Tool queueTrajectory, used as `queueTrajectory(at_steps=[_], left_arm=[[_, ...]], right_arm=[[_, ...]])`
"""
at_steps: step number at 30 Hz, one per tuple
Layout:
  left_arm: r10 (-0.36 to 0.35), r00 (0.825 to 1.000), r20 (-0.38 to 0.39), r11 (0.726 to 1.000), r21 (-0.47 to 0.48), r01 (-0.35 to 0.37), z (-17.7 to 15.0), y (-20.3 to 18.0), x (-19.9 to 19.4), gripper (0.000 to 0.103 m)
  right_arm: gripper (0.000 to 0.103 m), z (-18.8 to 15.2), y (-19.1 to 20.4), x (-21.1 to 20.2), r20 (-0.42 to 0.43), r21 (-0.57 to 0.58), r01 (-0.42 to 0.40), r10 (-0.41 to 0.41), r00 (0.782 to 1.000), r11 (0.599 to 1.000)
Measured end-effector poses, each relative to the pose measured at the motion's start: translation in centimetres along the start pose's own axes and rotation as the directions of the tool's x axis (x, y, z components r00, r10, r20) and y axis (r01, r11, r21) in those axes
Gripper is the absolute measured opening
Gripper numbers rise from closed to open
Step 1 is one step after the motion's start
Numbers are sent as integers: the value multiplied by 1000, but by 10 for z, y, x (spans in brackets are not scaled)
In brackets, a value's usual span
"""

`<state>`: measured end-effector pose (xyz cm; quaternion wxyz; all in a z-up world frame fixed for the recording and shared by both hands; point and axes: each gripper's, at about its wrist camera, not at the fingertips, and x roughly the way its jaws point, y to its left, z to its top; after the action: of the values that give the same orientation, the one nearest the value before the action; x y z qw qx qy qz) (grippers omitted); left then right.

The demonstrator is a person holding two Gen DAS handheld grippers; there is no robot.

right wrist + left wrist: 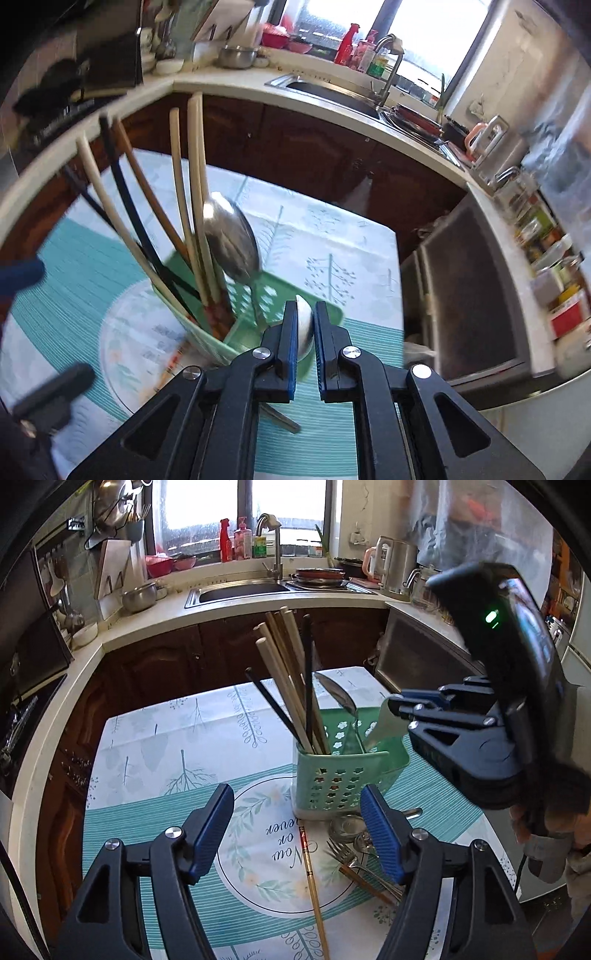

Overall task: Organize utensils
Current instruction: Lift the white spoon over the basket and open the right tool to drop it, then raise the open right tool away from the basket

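A green perforated utensil basket (340, 775) stands on the table and holds several chopsticks (284, 679) and a metal spoon (341, 698). My left gripper (295, 801) hangs open just in front of it, with nothing between its fingers. Below it on the cloth lie a loose chopstick (314, 882), forks (351, 856) and a small metal ladle (345, 827). My right gripper (306, 306) is shut on the bowl of a second metal spoon (306, 328), just above the basket (266, 295) at its right side. The left wrist view shows that gripper (400, 712) and its spoon (384, 720) over the basket's right compartment.
The table has a teal and white patterned cloth (166, 746). Behind it runs an L-shaped counter with a sink (240, 590), a faucet (275, 542), a steel bowl (138, 596), stacked dishes (319, 576) and a kettle (397, 566). Dark wooden cabinets (229, 646) stand close beyond the table's far edge.
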<state>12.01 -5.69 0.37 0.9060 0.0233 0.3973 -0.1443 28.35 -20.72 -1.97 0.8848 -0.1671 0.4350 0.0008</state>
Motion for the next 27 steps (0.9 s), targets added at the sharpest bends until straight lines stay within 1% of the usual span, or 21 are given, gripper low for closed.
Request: queueTrajectory(at_steps=[4, 6, 8, 11, 12, 16, 19, 23, 27], left_arm=[[-9, 1000, -11, 1000, -20, 9, -3, 5, 5, 69], [-19, 1000, -18, 999, -31, 19, -4, 6, 7, 69], [-30, 999, -28, 999, -39, 29, -5, 6, 10, 69], [-41, 998, -39, 998, -44, 40, -6, 4, 14, 69], [-43, 998, -40, 998, -42, 42, -7, 2, 15, 69], [-46, 998, -44, 998, -31, 45, -10, -1, 15, 69], [-49, 998, -48, 998, -27, 47, -11, -1, 15, 69], [-54, 997, -58, 998, -25, 52, -14, -1, 15, 69], [-73, 995, -75, 997, -30, 71, -18, -1, 18, 69]], right_arm=[[9, 2, -8, -10, 60, 55, -61, 58, 997, 997], [10, 2, -14, -20, 102, 75, -102, 95, 990, 992], [13, 4, -20, -29, 131, 96, -123, 110, 985, 988], [21, 5, -26, -46, 167, 118, -175, 154, 974, 978], [21, 4, -27, -51, 175, 122, -187, 165, 971, 975], [21, 5, -28, -65, 192, 134, -218, 190, 963, 967], [21, -1, -25, -78, 201, 126, -229, 202, 959, 965], [21, -19, -17, -97, 207, 106, -251, 225, 952, 962], [21, -47, -12, -110, 202, 105, -272, 247, 948, 957]])
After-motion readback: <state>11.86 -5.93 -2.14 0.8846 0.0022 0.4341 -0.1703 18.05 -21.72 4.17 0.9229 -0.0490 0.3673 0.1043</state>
